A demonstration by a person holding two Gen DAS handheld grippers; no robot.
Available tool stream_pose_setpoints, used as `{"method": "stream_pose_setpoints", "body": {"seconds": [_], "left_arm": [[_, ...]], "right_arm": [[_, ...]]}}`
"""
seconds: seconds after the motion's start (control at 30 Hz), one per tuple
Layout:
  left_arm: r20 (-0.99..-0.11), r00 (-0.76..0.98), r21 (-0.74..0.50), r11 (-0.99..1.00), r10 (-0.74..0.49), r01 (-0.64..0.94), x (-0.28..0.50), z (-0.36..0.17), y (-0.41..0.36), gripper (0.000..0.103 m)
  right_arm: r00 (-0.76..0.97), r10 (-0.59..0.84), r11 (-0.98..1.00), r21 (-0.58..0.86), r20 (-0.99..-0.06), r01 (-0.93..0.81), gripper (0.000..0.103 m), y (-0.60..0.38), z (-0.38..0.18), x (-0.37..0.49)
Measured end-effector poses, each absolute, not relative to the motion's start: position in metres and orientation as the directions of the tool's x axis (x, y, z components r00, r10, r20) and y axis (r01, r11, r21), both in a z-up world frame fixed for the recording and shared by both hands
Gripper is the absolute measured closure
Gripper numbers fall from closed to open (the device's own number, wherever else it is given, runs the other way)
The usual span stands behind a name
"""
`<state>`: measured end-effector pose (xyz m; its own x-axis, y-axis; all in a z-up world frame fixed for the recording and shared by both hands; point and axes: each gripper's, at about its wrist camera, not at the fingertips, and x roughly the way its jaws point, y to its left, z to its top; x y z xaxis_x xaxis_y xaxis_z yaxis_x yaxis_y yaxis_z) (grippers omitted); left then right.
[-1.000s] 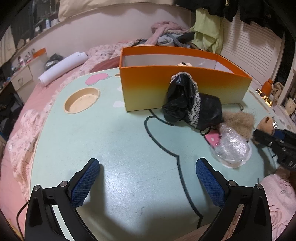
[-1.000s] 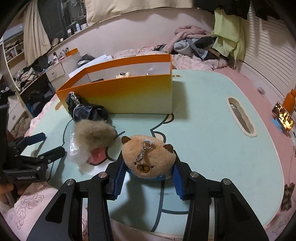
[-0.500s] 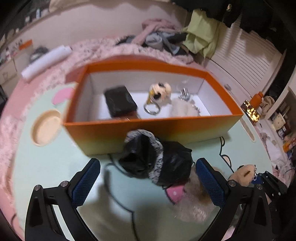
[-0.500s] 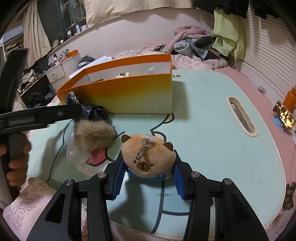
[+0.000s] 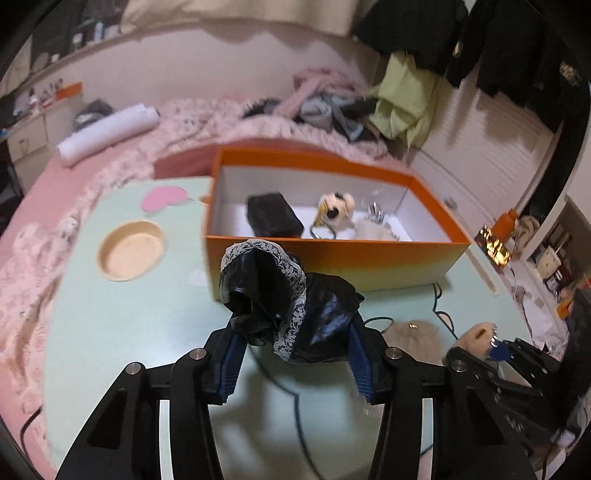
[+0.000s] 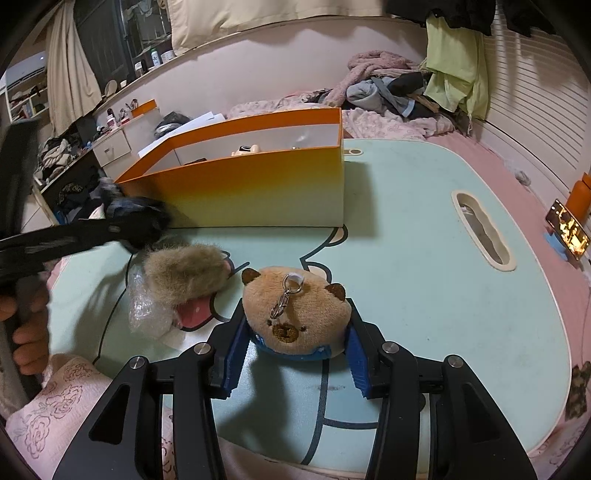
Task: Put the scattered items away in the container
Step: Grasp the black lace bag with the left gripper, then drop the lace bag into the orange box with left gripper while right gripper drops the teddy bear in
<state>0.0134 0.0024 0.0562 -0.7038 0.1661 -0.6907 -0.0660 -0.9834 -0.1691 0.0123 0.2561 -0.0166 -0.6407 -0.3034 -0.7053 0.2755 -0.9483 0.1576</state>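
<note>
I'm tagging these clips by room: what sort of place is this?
Most likely a bedroom. The table sits on a bed with pink bedding, clothes are heaped behind it, and more garments hang along the wall.

We see the left gripper [image 5: 293, 345] tilted downward, its jaws just closed and clamping; the right gripper [image 6: 295, 350] tilts downward too, jaws clamped.

No lettering can be read anywhere — no labels, brands or numbers are legible.
</note>
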Motion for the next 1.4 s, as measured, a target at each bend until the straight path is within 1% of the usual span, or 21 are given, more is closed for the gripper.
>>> {"method": "stream_pose_setpoints", "body": {"seconds": [0.1, 0.17, 0.4, 0.47, 0.53, 0.63, 0.73, 0.9, 0.97, 1.0, 1.03, 1.07, 1.1, 1.13, 1.17, 1.2, 1.23, 1.27, 1.33, 1.4], "left_arm": [[-0.680, -0.720, -0.133, -0.989, 0.140, -0.066, 0.030, 0.056, 0.000, 0.054], [-0.692, -0.711, -0.114, -0.991, 0.130, -0.071, 0.037, 0.049, 0.001, 0.054], [-0.737, -0.663, -0.116, -0.991, 0.131, -0.068, 0.039, 0.024, -0.004, 0.054], [-0.736, -0.662, -0.132, -0.989, 0.141, -0.065, 0.039, 0.023, -0.006, 0.055], [-0.726, -0.674, -0.123, -0.990, 0.136, -0.068, 0.041, 0.027, -0.006, 0.056], [-0.703, -0.696, -0.107, -0.989, 0.146, -0.100, 0.044, 0.042, 0.000, 0.056], [-0.667, -0.724, -0.109, -0.984, 0.178, -0.142, 0.039, 0.069, 0.007, 0.056], [-0.588, -0.791, -0.058, -0.984, 0.172, -0.171, 0.011, 0.127, 0.020, 0.056], [-0.586, -0.791, -0.064, -0.984, 0.174, -0.169, -0.012, 0.140, 0.024, 0.056], [-0.596, -0.784, -0.066, -0.984, 0.171, -0.165, -0.025, 0.140, 0.026, 0.054], [-0.617, -0.769, -0.064, -0.985, 0.167, -0.162, -0.040, 0.137, 0.028, 0.046], [-0.650, -0.744, -0.062, -0.987, 0.154, -0.150, -0.059, 0.129, 0.029, 0.041], [-0.672, -0.729, -0.062, -0.991, 0.131, -0.121, -0.069, 0.123, 0.026, 0.037], [-0.695, -0.712, -0.059, -0.995, 0.101, -0.083, -0.080, 0.117, 0.022, 0.031], [-0.710, -0.699, -0.064, -0.997, 0.083, -0.054, -0.087, 0.112, 0.016, 0.029], [-0.708, -0.700, -0.081, -0.995, 0.093, -0.051, -0.088, 0.110, 0.012, 0.029], [-0.700, -0.705, -0.104, -0.993, 0.112, -0.055, -0.085, 0.109, 0.007, 0.026], [-0.690, -0.714, -0.121, -0.991, 0.124, -0.055, -0.082, 0.109, 0.004, 0.019], [-0.655, -0.745, -0.143, -0.989, 0.128, -0.044, -0.072, 0.111, -0.002, 0.009], [-0.632, -0.767, -0.138, -0.990, 0.113, -0.033, -0.066, 0.114, -0.002, 0.008]], "right_arm": [[-0.641, -0.302, -0.949, 0.155, -0.706, 0.275, 0.055, 0.256, -0.017, 0.012], [-0.641, -0.302, -0.949, 0.156, -0.706, 0.276, 0.055, 0.256, -0.017, 0.012], [-0.642, -0.293, -0.951, 0.145, -0.708, 0.274, 0.055, 0.255, -0.016, 0.013], [-0.642, -0.293, -0.951, 0.145, -0.708, 0.274, 0.055, 0.255, -0.016, 0.013], [-0.642, -0.293, -0.951, 0.145, -0.709, 0.274, 0.055, 0.255, -0.016, 0.013], [-0.642, -0.285, -0.952, 0.134, -0.712, 0.274, 0.055, 0.254, -0.014, 0.012], [-0.651, -0.293, -0.949, 0.134, -0.700, 0.284, 0.055, 0.250, -0.002, 0.010], [-0.707, -0.349, -0.935, 0.180, -0.616, 0.305, 0.055, 0.241, 0.049, -0.010], [-0.738, -0.339, -0.939, 0.160, -0.584, 0.305, 0.055, 0.232, 0.068, -0.023], [-0.747, -0.334, -0.941, 0.152, -0.575, 0.303, 0.055, 0.227, 0.075, -0.031], [-0.749, -0.332, -0.941, 0.151, -0.574, 0.301, 0.054, 0.222, 0.080, -0.040], [-0.744, -0.334, -0.941, 0.158, -0.578, 0.300, 0.052, 0.217, 0.082, -0.052], [-0.725, -0.351, -0.935, 0.177, -0.593, 0.308, 0.046, 0.212, 0.081, -0.069], [-0.702, -0.340, -0.939, 0.189, -0.626, 0.286, 0.044, 0.210, 0.075, -0.087], [-0.675, -0.331, -0.943, 0.202, -0.659, 0.265, 0.037, 0.210, 0.069, -0.101], [-0.638, -0.339, -0.941, 0.233, -0.692, 0.247, 0.034, 0.213, 0.060, -0.116], [-0.611, -0.360, -0.933, 0.280, -0.705, 0.226, 0.034, 0.219, 0.054, -0.124], [-0.607, -0.383, -0.923, 0.322, -0.696, 0.213, 0.034, 0.226, 0.053, -0.125], [-0.638, -0.398, -0.914, 0.349, -0.659, 0.209, 0.033, 0.236, 0.058, -0.114], [-0.675, -0.375, -0.924, 0.318, -0.636, 0.214, 0.025, 0.239, 0.066, -0.103]]}}
